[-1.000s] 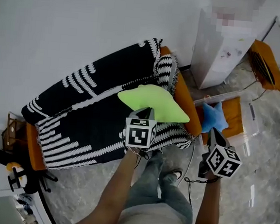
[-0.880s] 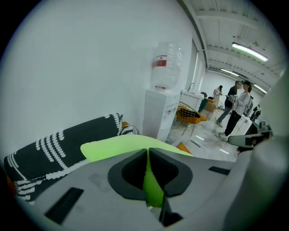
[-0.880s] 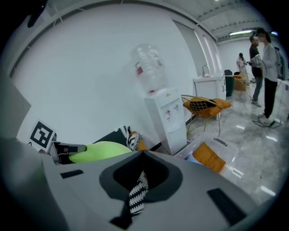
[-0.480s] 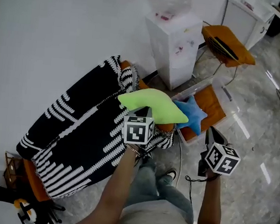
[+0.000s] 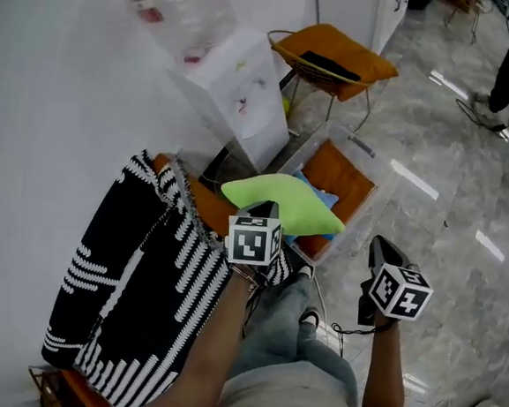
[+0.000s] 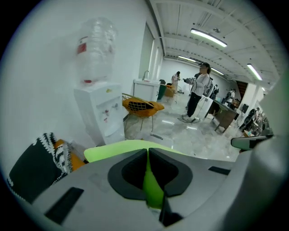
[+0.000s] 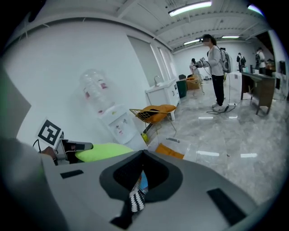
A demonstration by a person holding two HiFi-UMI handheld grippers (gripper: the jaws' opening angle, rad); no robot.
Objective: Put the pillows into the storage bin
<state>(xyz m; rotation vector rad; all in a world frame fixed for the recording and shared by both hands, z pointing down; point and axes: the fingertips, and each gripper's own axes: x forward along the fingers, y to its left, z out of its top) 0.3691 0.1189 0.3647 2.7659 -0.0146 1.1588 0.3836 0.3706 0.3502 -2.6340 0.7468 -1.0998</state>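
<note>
Evidently the green pillow (image 5: 283, 201) is a light, soft thing. The left gripper (image 5: 269, 210) carries it by one thin edge alone, jaws pressed tight on a fold of the cover, and the rest stands out with little sag. It hangs in the air over the storage bin's (image 5: 371, 157) edge nearest the sofa (image 5: 142, 277), above the blue pillow (image 5: 324, 198) and the orange pillow (image 5: 341, 175) already lying inside. Such stuffing gives under the pads, so I judge that a pinch at a seam or corner holds best; a bite on the plump middle would likely slip. It should drop harmlessly, since nothing about it looks fragile. The right gripper (image 5: 382, 247) hangs beside the bin's near corner, its jaws closed together on nothing.
</note>
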